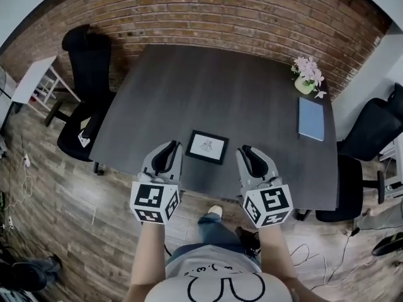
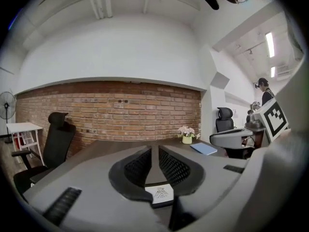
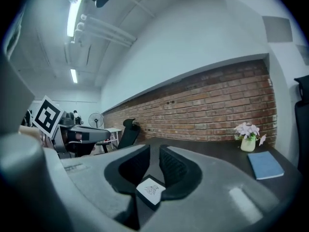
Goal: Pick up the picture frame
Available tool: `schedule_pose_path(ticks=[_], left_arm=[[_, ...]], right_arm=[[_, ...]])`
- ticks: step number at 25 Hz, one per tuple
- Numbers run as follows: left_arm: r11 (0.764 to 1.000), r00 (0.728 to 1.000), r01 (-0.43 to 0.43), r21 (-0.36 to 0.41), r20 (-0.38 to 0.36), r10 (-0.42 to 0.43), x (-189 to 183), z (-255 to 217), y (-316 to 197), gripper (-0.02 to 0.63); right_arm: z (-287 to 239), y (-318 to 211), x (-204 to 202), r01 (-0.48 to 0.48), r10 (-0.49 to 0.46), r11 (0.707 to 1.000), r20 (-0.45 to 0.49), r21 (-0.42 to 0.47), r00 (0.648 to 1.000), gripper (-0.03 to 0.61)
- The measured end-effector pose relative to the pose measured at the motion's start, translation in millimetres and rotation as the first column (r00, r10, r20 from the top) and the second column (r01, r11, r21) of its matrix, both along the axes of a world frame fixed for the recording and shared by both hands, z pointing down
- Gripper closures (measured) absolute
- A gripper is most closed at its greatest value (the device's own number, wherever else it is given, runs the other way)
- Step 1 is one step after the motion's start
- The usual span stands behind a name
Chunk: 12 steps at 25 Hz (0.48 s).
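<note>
The picture frame [image 1: 207,146] lies flat on the dark table [image 1: 208,74], near the table's 6 o'clock edge in the head view, straight ahead of the person. The left gripper [image 1: 169,151] hovers at the frame's 9 o'clock and the right gripper [image 1: 250,155] at its 3 o'clock, neither touching it. In the left gripper view the jaws stand a narrow slit apart (nothing between the pads), and the frame [image 2: 160,194] shows on the tabletop beyond them. The right gripper view shows the same: jaws slightly parted and empty, with the frame [image 3: 150,189] lying below the gap. A small pot of pink flowers [image 1: 306,77] sits at the table's 2 o'clock corner, with a blue notebook [image 1: 311,119] just beside it at 3 o'clock.
</note>
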<state>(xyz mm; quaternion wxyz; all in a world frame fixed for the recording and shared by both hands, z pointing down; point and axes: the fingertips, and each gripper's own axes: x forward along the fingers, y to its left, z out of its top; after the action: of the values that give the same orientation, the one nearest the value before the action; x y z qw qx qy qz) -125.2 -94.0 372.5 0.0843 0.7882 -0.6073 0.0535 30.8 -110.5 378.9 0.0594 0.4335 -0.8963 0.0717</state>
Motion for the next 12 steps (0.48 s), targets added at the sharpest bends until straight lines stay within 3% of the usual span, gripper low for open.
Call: schedule_pose_path(ticks=[2,7,12], left_arm=[[0.999,0.999,-0.02,-0.041,-0.036,0.019,-1,11,-23,0.493],[0.994,0.998,-0.034,-0.107,-0.06,0.028,-7,38,-67,0.366],[0.985,0.997,-0.068,-0.156,-0.052,0.061,-4,59,-91,0.362]], right_arm=[[7,-18,0,-0.006,0.006,1.0,-0.001,-0.029,1.0,0.472],[33,-55,-4,-0.029,0.023,0.996,-0.075,-0.087,0.997,0.312],[46,-71,3,-0.06,0.048,0.99,-0.1,-0.13,0.994,0.282]])
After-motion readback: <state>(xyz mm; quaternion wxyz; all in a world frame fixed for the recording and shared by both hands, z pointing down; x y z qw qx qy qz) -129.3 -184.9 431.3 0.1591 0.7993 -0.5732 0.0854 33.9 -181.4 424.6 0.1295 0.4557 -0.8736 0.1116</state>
